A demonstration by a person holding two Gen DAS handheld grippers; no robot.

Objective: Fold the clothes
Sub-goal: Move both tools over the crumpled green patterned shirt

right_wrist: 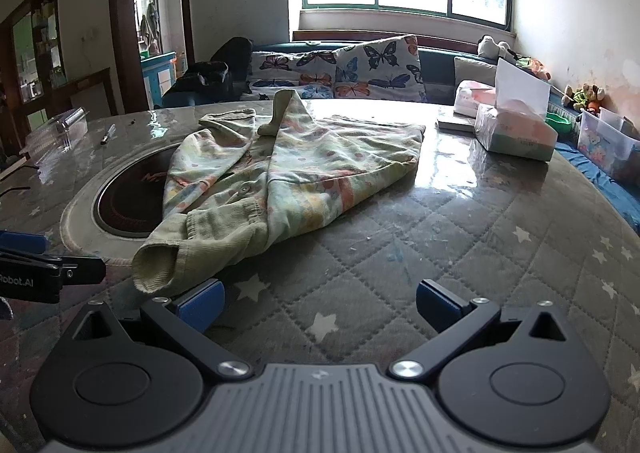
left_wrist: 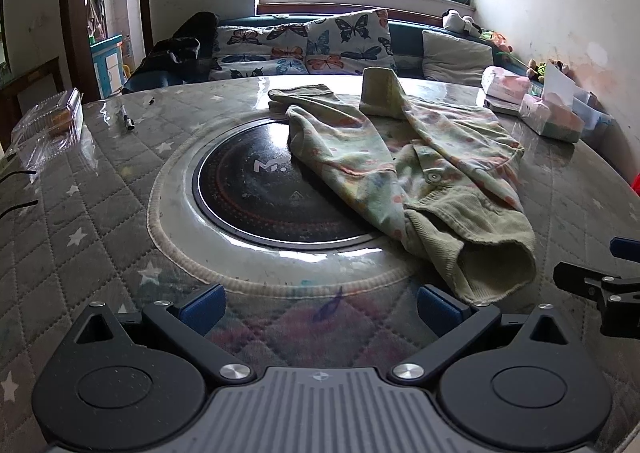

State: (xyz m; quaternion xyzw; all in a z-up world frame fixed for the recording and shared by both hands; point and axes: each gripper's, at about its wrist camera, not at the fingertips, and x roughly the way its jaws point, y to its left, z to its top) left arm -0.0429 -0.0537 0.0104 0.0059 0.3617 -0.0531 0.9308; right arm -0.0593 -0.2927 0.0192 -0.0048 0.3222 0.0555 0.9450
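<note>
Nearest the lens in each wrist view we have the gripper's own black linkage and its blue-padded fingertips. The left gripper point(left_wrist: 320, 307) stands with its fingers spread wide; nothing lies between them, though its right pad point(left_wrist: 438, 311) sits just beside, possibly touching, the green ribbed collar point(left_wrist: 476, 249). The right gripper point(right_wrist: 320, 305) is likewise spread wide and empty; its left pad point(right_wrist: 200, 303) lies at the collar's edge, and we cannot tell whether it touches.

The pale green, pastel-printed child's garment with a button front point(right_wrist: 296, 165) lies crumpled on the quilted, star-patterned grey table cover under clear plastic point(right_wrist: 440, 237), partly over the round black inset cooktop point(left_wrist: 248, 193). One sleeve cuff point(left_wrist: 380, 89) stands up at the far side.

We judge the step in hand to be the first grasp, before any fold is made. To do it well:

1. We take the collar region at two points well apart, one per gripper, catching a single layer where possible.
2. We lower each pad to the slick cover so that cloth enters the gap before closing.
3. We draw the garment flat and lay the raised sleeve down before folding.

The tissue box point(right_wrist: 516, 133) stands near the garment's right side, so we keep the spread away from it.
</note>
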